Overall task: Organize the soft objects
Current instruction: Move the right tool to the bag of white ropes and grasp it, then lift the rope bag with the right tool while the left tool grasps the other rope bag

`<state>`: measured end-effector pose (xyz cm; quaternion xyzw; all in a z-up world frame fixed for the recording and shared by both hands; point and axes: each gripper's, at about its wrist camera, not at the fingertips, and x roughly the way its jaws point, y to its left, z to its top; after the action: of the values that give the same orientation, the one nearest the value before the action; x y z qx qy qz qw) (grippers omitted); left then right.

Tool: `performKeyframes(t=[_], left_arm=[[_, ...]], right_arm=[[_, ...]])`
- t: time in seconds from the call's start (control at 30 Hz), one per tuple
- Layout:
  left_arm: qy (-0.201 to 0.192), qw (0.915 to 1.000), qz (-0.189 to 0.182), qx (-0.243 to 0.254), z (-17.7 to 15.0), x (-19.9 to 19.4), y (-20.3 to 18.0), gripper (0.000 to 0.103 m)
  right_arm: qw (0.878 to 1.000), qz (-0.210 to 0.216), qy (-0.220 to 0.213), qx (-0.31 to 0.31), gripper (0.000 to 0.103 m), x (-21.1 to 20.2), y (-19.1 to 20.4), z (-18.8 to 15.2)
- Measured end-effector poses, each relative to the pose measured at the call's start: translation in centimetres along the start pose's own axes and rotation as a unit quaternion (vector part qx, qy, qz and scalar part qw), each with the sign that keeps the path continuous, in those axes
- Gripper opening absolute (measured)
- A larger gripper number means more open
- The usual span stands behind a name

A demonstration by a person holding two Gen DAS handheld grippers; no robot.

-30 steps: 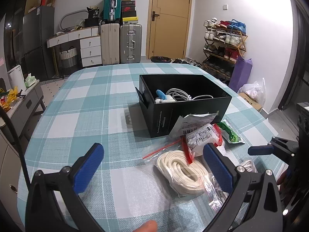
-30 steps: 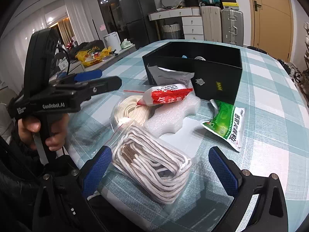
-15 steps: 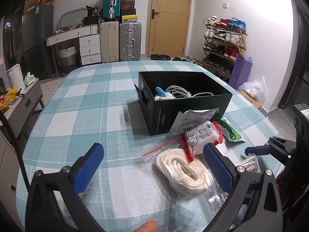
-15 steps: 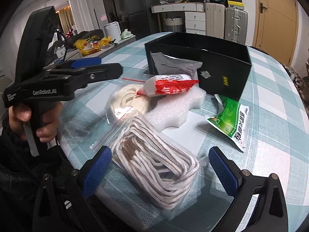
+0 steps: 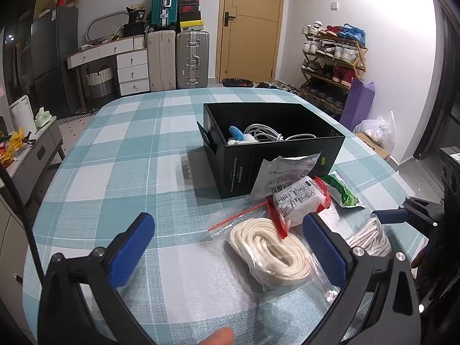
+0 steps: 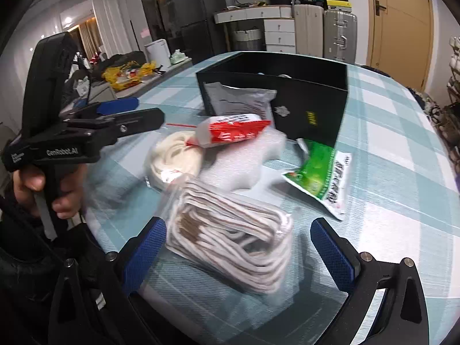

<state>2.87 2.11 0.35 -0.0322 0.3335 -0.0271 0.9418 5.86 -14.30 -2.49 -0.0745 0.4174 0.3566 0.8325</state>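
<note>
Not much has been shifted in the last second. The left claw (image 5: 227, 247) is held spread wide and empty, short of the black box (image 5: 276, 155), above the cream rope bag (image 5: 268, 254). The right claw (image 6: 238, 247) has been brought closer, gaping around the striped cord bag (image 6: 230, 244); that grab looks next, nothing boxed yet.

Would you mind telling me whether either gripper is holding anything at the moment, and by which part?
Nothing is held. The right gripper is open, its fingers either side of the bagged striped cord without closing on it. The left gripper is open above the table.
</note>
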Motion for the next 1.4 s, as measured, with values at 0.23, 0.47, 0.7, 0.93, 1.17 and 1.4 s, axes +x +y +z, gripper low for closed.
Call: performKeyframes(t=[0.23,0.47,0.7,0.93,1.17,1.4], left_arm=[[0.0,1.0,0.0,-0.002,0.0,0.0,0.0,0.103],[0.005,1.0,-0.002,-0.003,-0.2,0.1,0.0,0.103],[0.005,1.0,-0.001,-0.003,-0.3,0.2,0.0,0.103],[0.006,1.0,-0.001,-0.003,-0.3,0.3,0.0,0.103],[0.006,1.0,-0.001,-0.003,-0.3,0.3,0.0,0.103],[0.006,1.0,-0.001,-0.002,-0.3,0.3,-0.1,0.103]], right_arm=[[1.0,0.0,0.006,-0.003,0.102,0.9,0.8,0.0],[1.0,-0.013,0.018,-0.021,0.102,1.9,1.8,0.0],[0.999,-0.012,0.007,-0.029,0.094,1.9,2.4,0.1],[1.0,0.013,-0.012,-0.02,0.071,0.5,1.4,-0.3],[0.999,0.034,-0.029,-0.005,0.046,-0.6,0.4,-0.5],[0.999,0.032,-0.04,-0.01,0.038,-2.1,-0.4,-0.9]])
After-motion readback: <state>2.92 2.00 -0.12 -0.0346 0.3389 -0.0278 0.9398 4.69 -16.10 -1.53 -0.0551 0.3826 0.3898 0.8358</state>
